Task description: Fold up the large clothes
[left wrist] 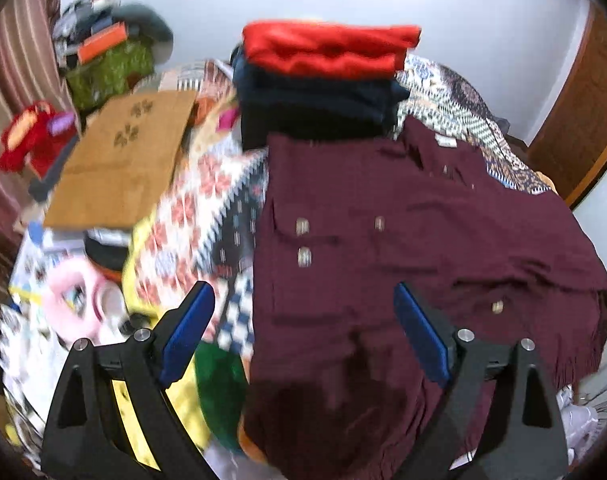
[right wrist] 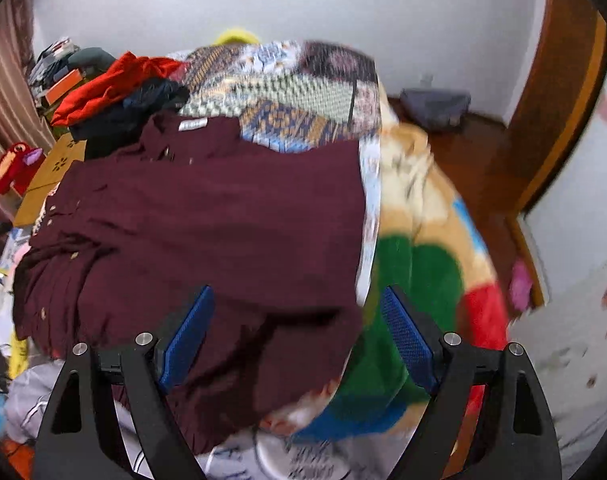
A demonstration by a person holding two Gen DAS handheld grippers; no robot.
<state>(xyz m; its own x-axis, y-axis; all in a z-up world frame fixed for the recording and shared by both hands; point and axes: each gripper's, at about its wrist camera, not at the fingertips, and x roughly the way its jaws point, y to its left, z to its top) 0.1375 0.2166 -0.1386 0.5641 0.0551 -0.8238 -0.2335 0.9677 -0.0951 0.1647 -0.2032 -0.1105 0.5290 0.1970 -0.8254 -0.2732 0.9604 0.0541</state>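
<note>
Maroon shirt (left wrist: 403,220) lies spread on the bed (right wrist: 303,92), soft and floppy, probably light. Left gripper (left wrist: 303,332) and right gripper (right wrist: 295,332) hover, jaws wide, empty. Take the hem corners.

Both wrist views look steeply down from close above the bed toward the far white wall (left wrist: 463,20). Both share the spread maroon button-up garment (left wrist: 383,240) (right wrist: 223,220) and the far folded red-topped clothes stack (left wrist: 327,48) (right wrist: 103,88).
</note>
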